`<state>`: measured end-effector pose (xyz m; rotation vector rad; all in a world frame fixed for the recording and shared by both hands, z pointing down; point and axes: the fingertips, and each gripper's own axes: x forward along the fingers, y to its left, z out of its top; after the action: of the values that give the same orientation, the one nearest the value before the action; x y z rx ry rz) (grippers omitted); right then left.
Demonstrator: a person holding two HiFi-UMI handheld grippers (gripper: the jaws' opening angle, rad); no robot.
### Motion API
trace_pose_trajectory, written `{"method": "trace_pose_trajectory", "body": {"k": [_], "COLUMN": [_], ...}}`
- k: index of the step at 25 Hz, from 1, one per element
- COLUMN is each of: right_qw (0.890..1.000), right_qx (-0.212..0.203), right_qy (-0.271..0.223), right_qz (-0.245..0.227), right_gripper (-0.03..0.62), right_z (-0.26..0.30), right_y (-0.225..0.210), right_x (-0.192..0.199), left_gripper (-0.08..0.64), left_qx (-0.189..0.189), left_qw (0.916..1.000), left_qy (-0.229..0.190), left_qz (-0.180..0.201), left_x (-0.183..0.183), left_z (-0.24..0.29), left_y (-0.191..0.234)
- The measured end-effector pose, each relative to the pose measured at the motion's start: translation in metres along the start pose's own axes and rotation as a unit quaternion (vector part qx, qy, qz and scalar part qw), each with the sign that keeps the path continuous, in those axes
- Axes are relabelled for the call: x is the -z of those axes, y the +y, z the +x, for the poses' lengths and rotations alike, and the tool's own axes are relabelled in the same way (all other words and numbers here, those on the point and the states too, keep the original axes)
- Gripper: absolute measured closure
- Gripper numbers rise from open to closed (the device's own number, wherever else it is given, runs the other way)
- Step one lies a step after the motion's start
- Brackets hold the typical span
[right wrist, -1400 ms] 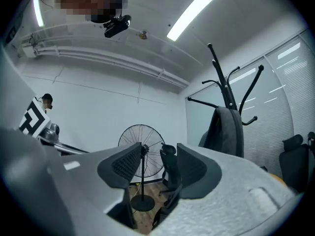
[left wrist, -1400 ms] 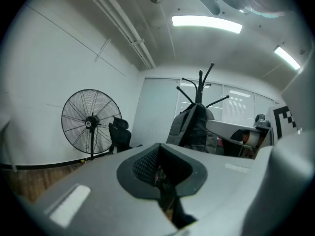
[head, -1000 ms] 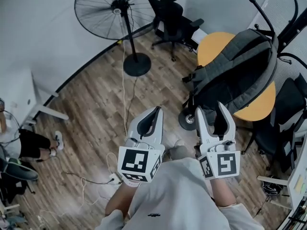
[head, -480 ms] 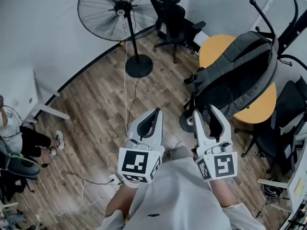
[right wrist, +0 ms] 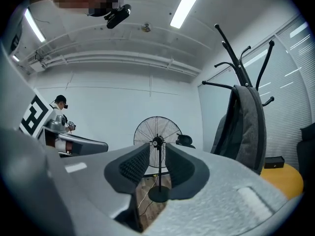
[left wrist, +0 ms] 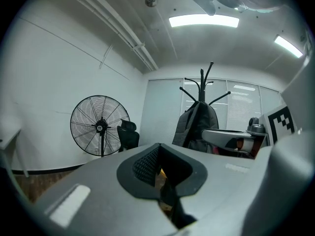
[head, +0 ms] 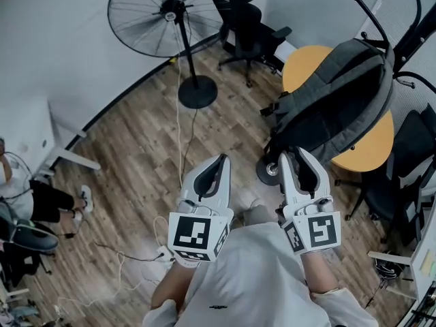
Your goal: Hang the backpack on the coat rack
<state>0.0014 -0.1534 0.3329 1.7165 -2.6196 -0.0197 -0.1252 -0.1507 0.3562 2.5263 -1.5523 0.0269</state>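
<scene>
Grey ribbed pads of my right gripper (right wrist: pixel 156 163) stand slightly apart with nothing between them, having just been closing. My left gripper (left wrist: pixel 159 149) is pinched together, also empty. Beyond them the grey backpack (head: pixel 340 107) already hangs on the coat rack (left wrist: pixel 202 85), clear of both claws. I judge the hanging done; only backing away remains.

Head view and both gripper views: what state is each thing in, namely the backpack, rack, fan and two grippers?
Backpack: hung on the rack.
Rack: upright, bearing the backpack.
Fan: upright; cannot tell whether it is running.
Left gripper: shut, empty.
Right gripper: jaws apart, have just been closing, nothing between them.
</scene>
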Motion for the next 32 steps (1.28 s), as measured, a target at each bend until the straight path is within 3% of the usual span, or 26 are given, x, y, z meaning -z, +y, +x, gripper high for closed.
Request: {"method": "trace_pose_trajectory", "body": {"k": [6,32], "right_qw": [1.0,1.0], "right_qx": [0.003,0.002], "right_qy": [0.0,0.016], "right_qz": [-0.007,-0.02], "right_gripper": [0.589,0.591], "right_z": [-0.001,-0.001], "right_y": [-0.01,-0.017], "right_x": [0.0,0.005], "left_gripper": [0.541,0.541], "left_qx": [-0.005,-0.014], "left_qw": [1.0,0.9999], "left_qy": [-0.001,0.002], "left_qz": [0.003,-0.003], "left_x": [0.002,0.008], "left_z": [-0.005,-0.01], "left_y": [0.002,0.007]}}
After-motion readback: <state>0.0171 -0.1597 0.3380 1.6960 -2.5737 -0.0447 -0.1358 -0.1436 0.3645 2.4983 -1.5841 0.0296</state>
